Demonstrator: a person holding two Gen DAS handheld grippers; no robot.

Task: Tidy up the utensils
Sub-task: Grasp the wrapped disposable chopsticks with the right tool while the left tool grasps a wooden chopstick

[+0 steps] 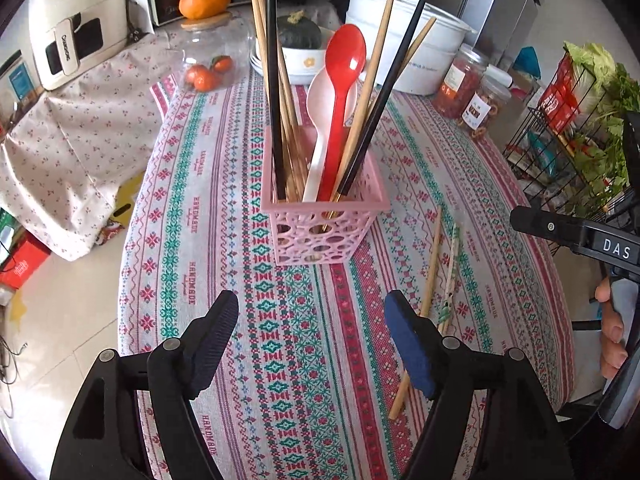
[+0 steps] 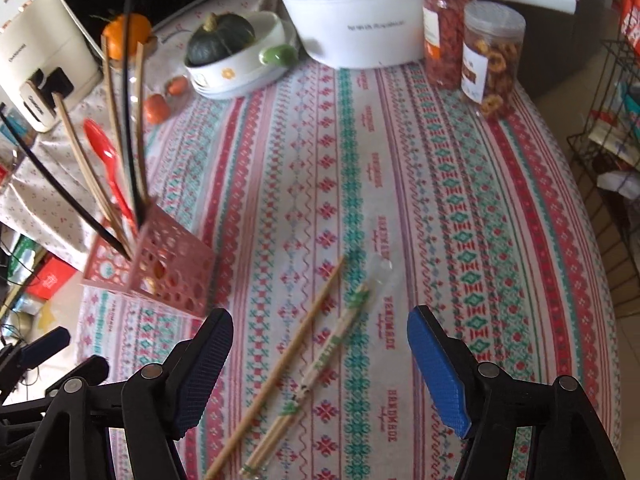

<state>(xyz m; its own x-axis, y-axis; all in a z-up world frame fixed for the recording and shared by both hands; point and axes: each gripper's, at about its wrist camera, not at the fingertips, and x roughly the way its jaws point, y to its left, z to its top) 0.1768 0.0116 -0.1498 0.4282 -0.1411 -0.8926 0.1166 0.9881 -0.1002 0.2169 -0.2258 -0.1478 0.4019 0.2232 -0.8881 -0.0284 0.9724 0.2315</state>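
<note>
A pink perforated utensil basket (image 1: 324, 216) stands on the patterned tablecloth (image 1: 224, 264). It holds a red spoon (image 1: 344, 64), a white spoon (image 1: 320, 128), and several wooden and black chopsticks. It also shows in the right wrist view (image 2: 160, 268). A loose wooden chopstick (image 2: 280, 364) and a wrapped chopstick pair (image 2: 332, 352) lie on the cloth to the basket's right. My left gripper (image 1: 312, 312) is open and empty in front of the basket. My right gripper (image 2: 320, 332) is open and empty just above the loose chopsticks.
A white pot (image 2: 352, 12), two snack jars (image 2: 492, 56), a bowl with a green squash (image 2: 236, 52) and a glass jar of oranges (image 1: 208, 68) stand at the back. A wire rack with vegetables (image 1: 576, 128) stands right of the table.
</note>
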